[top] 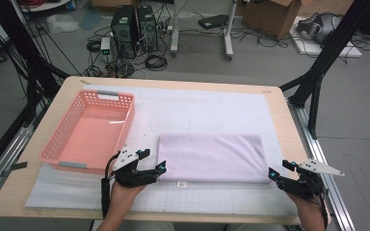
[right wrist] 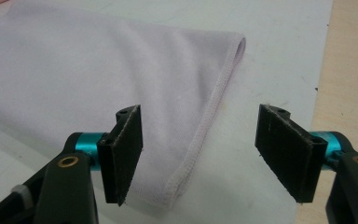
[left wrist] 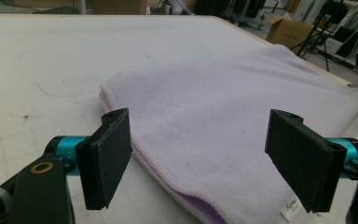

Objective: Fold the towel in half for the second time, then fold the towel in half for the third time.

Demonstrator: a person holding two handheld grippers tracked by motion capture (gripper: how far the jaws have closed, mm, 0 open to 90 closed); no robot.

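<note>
From my remote station, a light wooden counter [top: 289,130] stands on a grey concrete floor [top: 366,115], flanked by black metal frame struts [top: 325,57]. Beyond it I see two black computer towers [top: 135,29] amid tangled cables [top: 156,61], white stand legs [top: 227,33] and a cardboard box [top: 272,17].

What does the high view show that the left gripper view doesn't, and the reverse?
High view alone: the pink basket beside the folded towel, and both the left gripper and the right gripper at the towel's near corners. Left gripper view alone: the towel's stitched hem and white label close up. Both: the towel, the white mat, open left jaws.
</note>
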